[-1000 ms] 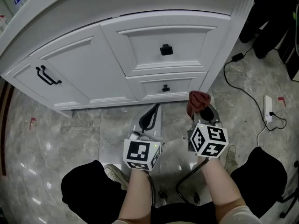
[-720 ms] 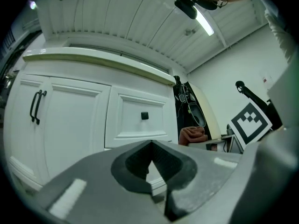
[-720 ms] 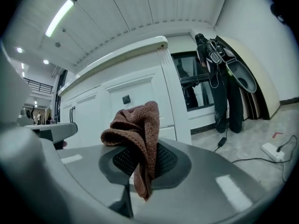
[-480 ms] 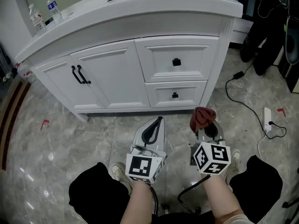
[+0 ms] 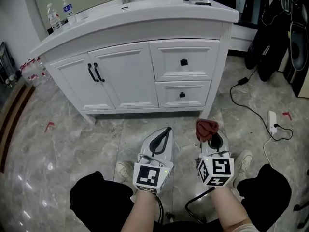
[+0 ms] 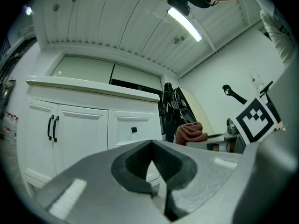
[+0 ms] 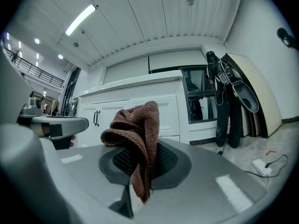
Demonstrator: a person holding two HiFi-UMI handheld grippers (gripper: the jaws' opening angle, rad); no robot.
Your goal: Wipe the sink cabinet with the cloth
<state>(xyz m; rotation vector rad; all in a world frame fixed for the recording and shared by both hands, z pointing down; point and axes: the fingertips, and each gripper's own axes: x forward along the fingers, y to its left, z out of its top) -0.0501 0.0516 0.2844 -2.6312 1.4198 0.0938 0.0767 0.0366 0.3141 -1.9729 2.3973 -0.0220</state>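
Grey left claw (image 5: 164, 132), right claw (image 5: 210, 135); black trousers (image 5: 91, 197).

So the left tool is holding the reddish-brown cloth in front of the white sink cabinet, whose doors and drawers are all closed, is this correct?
Not quite: the cloth is pinched in the right tool, not the left, as the right gripper view shows. The left tool is shut on nothing. The rest holds: the white sink cabinet stands ahead with its doors and drawers closed.

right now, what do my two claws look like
The left claw and right claw are light grey wedges with black ribbed pads. Each carries a white cube with black square markers. A black cable loops below the right one. No sleeves show.
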